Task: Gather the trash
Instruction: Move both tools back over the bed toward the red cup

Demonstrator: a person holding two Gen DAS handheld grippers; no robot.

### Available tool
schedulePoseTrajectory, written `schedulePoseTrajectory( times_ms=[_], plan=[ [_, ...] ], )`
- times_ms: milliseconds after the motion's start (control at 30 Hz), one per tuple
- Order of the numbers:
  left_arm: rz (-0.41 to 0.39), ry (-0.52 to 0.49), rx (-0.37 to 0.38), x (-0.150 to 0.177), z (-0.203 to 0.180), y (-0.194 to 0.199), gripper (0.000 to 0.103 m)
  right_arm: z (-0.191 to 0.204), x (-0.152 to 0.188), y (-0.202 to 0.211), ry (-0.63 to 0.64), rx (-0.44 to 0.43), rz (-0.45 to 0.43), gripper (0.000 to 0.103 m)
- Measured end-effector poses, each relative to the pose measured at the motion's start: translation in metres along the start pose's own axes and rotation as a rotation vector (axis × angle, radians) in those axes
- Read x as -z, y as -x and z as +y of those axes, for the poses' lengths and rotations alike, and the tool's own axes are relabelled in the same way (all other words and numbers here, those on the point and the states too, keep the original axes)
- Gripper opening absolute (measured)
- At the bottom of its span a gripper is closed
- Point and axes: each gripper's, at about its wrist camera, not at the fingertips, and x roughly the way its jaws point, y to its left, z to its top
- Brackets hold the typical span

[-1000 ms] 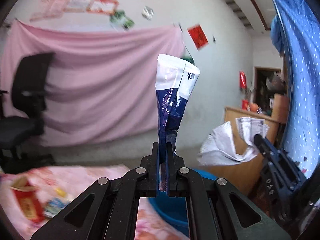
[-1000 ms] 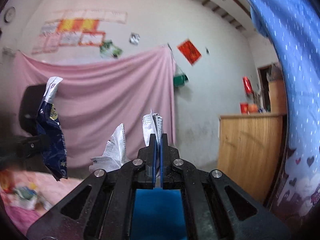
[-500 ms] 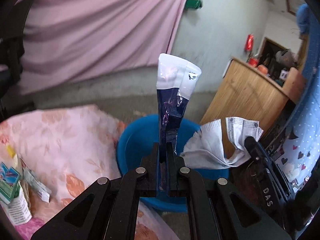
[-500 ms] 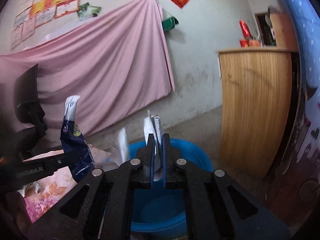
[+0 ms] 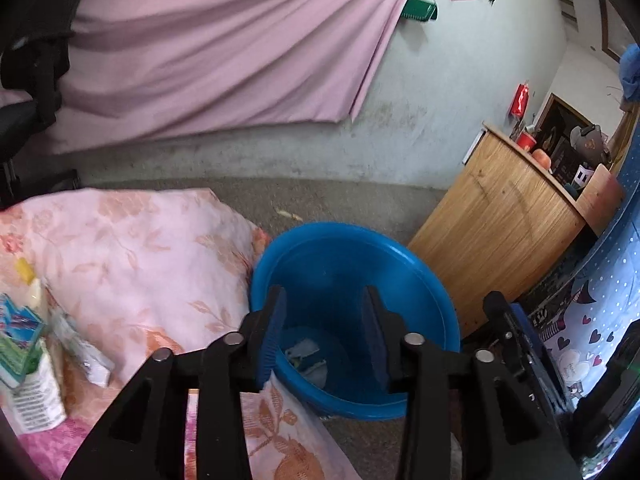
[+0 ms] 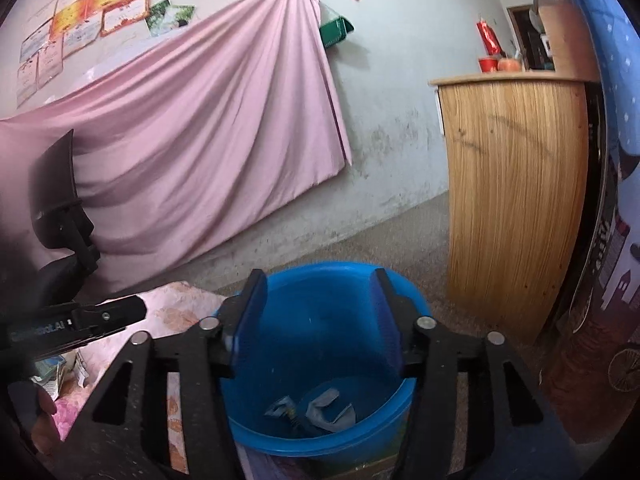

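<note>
Both the left tool [image 5: 324,332] and right tool [image 6: 318,316] are hanging spread and empty over the blue bucket [image 5: 420,264]; best to be swinging back toward the wrappers [image 5: 28,344] on the floral bedding [image 5: 140,248].

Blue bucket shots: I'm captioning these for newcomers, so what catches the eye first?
The blue bucket on the floor fills the lower middle, both grippers open above it, with scraps of trash at its bottom. Behind hangs a pink sheet; more litter lies on the floral cloth at left.
</note>
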Motion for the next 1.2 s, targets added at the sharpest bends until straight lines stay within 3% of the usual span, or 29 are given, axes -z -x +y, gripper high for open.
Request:
schedulePoseTrajectory(
  times_ms=[100, 200, 267, 300, 400, 533, 800, 1200],
  plan=[
    [-0.057, -0.019, -0.009, 0.007, 0.015, 0.029, 0.04, 0.003, -0.005, 0.009, -0.018, -0.018, -0.04, 0.093],
    [-0.139, -0.035, -0.033, 0.01, 0.026, 0.061, 0.062, 0.011, -0.011, 0.02, -0.02, -0.054, -0.074, 0.102],
    [-0.185, -0.041, -0.03, 0.013, 0.033, 0.081, 0.071, 0.018, -0.014, 0.032, -0.021, -0.082, -0.115, 0.103],
    [-0.205, -0.047, -0.032, 0.014, 0.037, 0.09, 0.08, 0.023, -0.016, 0.039, -0.023, -0.093, -0.145, 0.103],
    [-0.315, -0.04, -0.086, 0.021, 0.052, 0.126, 0.099, 0.037, -0.02, 0.056, -0.028, -0.142, -0.213, 0.103],
    [-0.413, -0.007, -0.148, 0.03, 0.073, 0.165, 0.1, 0.06, -0.023, 0.074, -0.012, -0.198, -0.275, 0.103],
    [-0.571, -0.043, -0.314, 0.058, 0.11, 0.225, 0.1, 0.114, -0.023, 0.106, 0.052, -0.309, -0.394, 0.103],
    [-0.615, -0.084, -0.48, 0.105, 0.183, 0.269, 0.1, 0.205, 0.007, 0.113, 0.362, -0.363, -0.391, 0.103]
  ],
)
